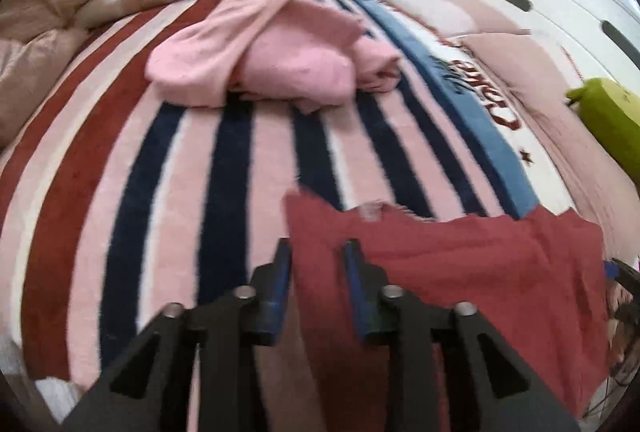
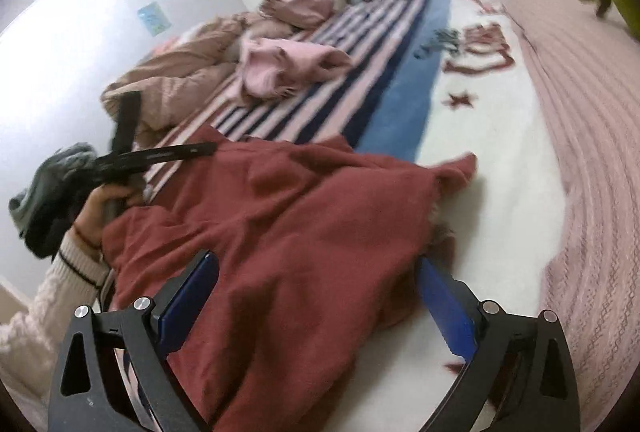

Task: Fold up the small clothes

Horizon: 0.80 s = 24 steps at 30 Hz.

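Red garment [image 2: 304, 228] lies spread on the striped blanket [image 1: 224, 167].
Right gripper [image 2: 320, 296] has its fingers wide apart, the cloth between them, untouched; left gripper [image 1: 316, 256], fingers narrowly apart, straddles the garment's left edge, grip unclear.

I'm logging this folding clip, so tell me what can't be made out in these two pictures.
- Red garment: left wrist view, near edge hidden behind the left gripper; whether its fingers pinch cloth is unclear.
- Red garment's near hem: right wrist view, cut off at the bottom edge between the open right gripper fingers.
- Pink garment: blurred, type unclear.
- Red lettering on the blanket: blurred and distorted, unreadable.
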Each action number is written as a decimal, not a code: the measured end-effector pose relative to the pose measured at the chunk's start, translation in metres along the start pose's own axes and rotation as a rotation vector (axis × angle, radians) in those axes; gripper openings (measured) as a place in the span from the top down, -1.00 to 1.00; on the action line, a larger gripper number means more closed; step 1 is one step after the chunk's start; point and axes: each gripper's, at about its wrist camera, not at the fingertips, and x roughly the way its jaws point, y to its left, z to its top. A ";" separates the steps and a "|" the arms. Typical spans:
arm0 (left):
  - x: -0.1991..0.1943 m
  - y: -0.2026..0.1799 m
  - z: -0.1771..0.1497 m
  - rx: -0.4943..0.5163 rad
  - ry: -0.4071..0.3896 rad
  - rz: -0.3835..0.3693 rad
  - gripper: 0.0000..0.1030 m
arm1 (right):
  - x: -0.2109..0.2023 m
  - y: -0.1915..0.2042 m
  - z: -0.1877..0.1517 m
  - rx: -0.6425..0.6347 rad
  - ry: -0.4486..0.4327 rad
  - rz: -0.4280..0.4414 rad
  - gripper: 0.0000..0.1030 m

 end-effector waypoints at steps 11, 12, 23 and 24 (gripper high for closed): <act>-0.114 -0.021 -0.086 -0.024 -0.122 -0.241 -0.52 | 0.042 0.003 -0.007 0.079 0.097 0.189 0.19; -0.111 -0.028 -0.091 -0.019 -0.104 -0.239 -0.52 | 0.039 0.004 -0.009 0.081 0.095 0.168 0.19; -0.107 -0.011 -0.188 -0.098 0.031 -0.193 0.49 | -0.039 0.067 -0.035 -0.073 -0.026 -0.093 -0.15; -0.113 -0.011 -0.192 -0.105 0.022 -0.188 0.50 | -0.044 0.075 -0.035 -0.083 -0.047 -0.089 -0.15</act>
